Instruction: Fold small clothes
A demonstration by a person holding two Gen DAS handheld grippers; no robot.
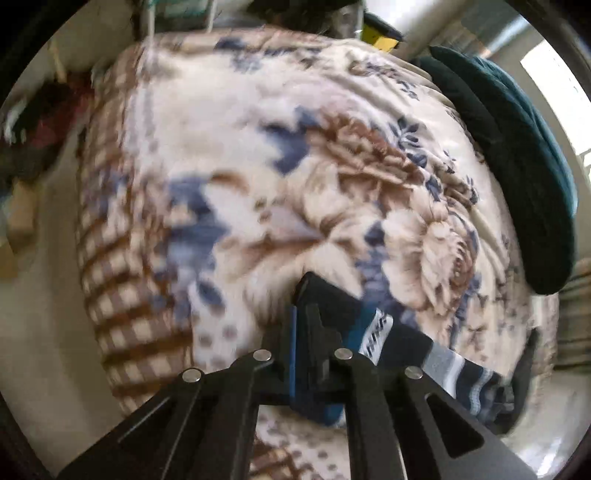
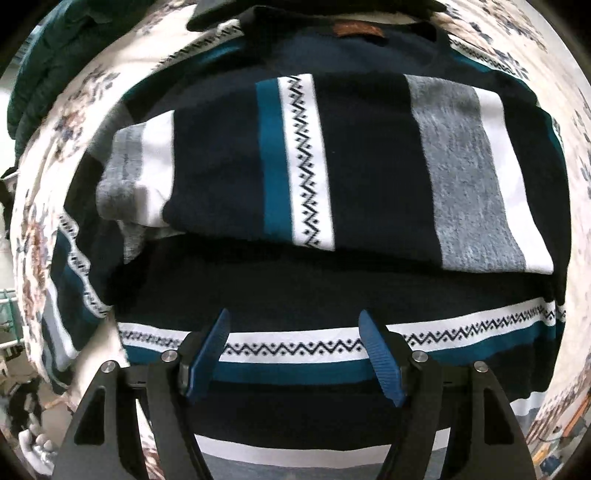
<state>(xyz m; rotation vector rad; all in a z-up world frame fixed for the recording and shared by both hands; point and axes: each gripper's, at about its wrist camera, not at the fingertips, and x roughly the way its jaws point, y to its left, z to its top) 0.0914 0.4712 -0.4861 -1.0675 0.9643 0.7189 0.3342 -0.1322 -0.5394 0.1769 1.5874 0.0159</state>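
left gripper (image 1: 308, 314): jaws closed, pinching an edge of the striped sweater (image 1: 391, 332) | right gripper (image 2: 293, 332): jaws wide apart, holding nothing, over the sweater's zigzag band (image 2: 295, 349) | ahead of it: folded sleeve (image 2: 306, 162), brown neck label (image 2: 356, 31) | beneath: floral blanket (image 1: 258, 147) | far right of left gripper: dark green cushion (image 1: 517, 155)

The left gripper (image 1: 308, 314) is built of matt black linkage arms joined by round silver pivot pins, with slotted cut-outs in the outer plates. Its fingers (image 1: 293, 354) are black with a bright blue pad edge. The right gripper (image 2: 293, 325) has the same black arms, silver pins and triangular cut-outs; its fingers (image 2: 380, 363) carry ribbed blue pads tapering to rounded tips.
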